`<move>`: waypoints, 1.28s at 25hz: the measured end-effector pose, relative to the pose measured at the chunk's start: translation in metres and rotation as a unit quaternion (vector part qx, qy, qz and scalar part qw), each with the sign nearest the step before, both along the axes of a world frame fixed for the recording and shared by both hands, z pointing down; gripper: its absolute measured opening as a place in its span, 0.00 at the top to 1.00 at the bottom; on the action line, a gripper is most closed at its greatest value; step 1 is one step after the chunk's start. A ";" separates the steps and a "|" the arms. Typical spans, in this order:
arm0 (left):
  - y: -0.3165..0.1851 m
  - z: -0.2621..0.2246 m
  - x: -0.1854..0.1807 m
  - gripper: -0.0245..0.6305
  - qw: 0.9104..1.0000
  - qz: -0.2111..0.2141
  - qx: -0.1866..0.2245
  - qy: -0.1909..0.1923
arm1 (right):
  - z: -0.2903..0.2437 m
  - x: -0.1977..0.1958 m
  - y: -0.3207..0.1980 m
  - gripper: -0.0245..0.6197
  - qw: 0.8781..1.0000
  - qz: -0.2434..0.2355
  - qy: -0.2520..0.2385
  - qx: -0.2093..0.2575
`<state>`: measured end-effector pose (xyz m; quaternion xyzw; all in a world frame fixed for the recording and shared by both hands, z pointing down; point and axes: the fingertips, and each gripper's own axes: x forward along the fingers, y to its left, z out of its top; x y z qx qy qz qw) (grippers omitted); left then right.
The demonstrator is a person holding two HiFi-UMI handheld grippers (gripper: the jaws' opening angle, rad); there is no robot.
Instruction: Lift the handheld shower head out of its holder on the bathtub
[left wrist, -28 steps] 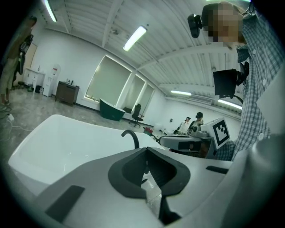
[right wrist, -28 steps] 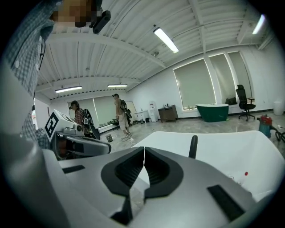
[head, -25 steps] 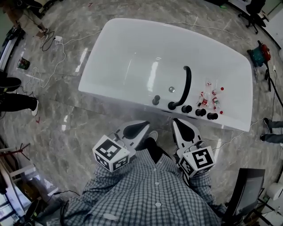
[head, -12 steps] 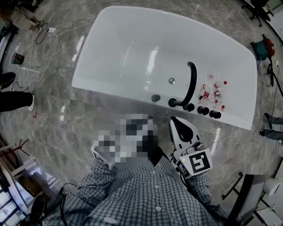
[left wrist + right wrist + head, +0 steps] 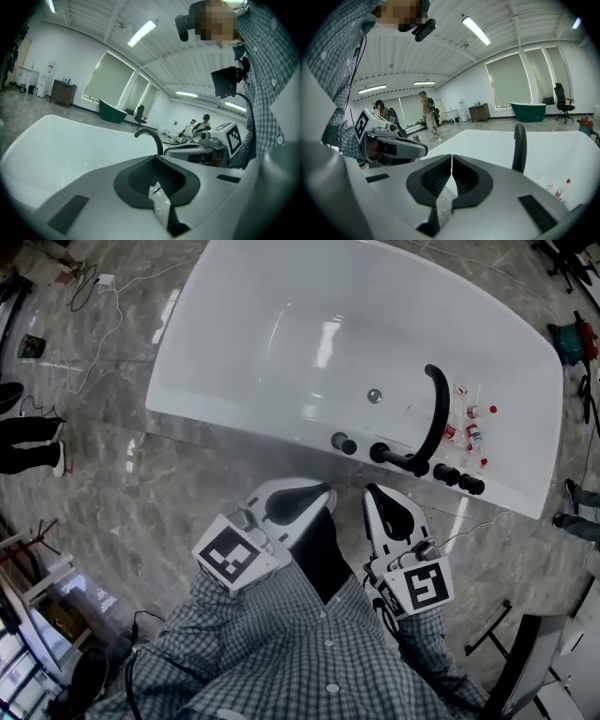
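Observation:
A white bathtub [image 5: 281, 324] lies ahead on the marble floor. On its near rim [image 5: 281, 432] stands a row of black fittings: a tall curved black pipe [image 5: 433, 413] and several round black knobs [image 5: 342, 442]. I cannot tell which fitting is the handheld shower head. My left gripper [image 5: 322, 495] and right gripper [image 5: 375, 495] hang side by side in front of my body, short of the rim, both shut and empty. The pipe [image 5: 152, 138] rises beyond the shut left gripper [image 5: 154, 157]. It [image 5: 519, 145] also shows past the shut right gripper [image 5: 452, 157].
Small red-capped bottles [image 5: 469, 427] lie inside the tub beside the pipe. Cables [image 5: 89, 296] trail over the floor at the left, near a person's shoes [image 5: 28, 442]. A black stand [image 5: 525, 652] is at the lower right. People [image 5: 425, 112] and a green tub [image 5: 528, 111] are far back.
Both grippers have come down a little, still shut. The head view has shifted, so the tub's black fittings now sit further right and closer above the grippers.

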<state>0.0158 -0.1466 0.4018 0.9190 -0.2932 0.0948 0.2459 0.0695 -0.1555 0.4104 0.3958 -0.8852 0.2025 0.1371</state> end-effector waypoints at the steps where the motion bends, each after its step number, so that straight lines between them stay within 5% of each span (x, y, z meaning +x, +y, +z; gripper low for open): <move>1: -0.002 0.005 -0.001 0.95 1.000 0.001 0.000 0.000 | 0.006 0.001 -0.004 0.93 1.000 0.006 -0.001 0.000; 13: -0.032 0.076 -0.020 0.95 0.999 -0.035 -0.033 0.013 | 0.078 0.008 -0.025 0.93 0.999 0.036 -0.003 -0.022; 32: -0.051 0.171 -0.017 0.95 0.999 0.000 -0.032 -0.011 | 0.185 0.007 -0.043 0.93 0.997 0.038 0.061 -0.034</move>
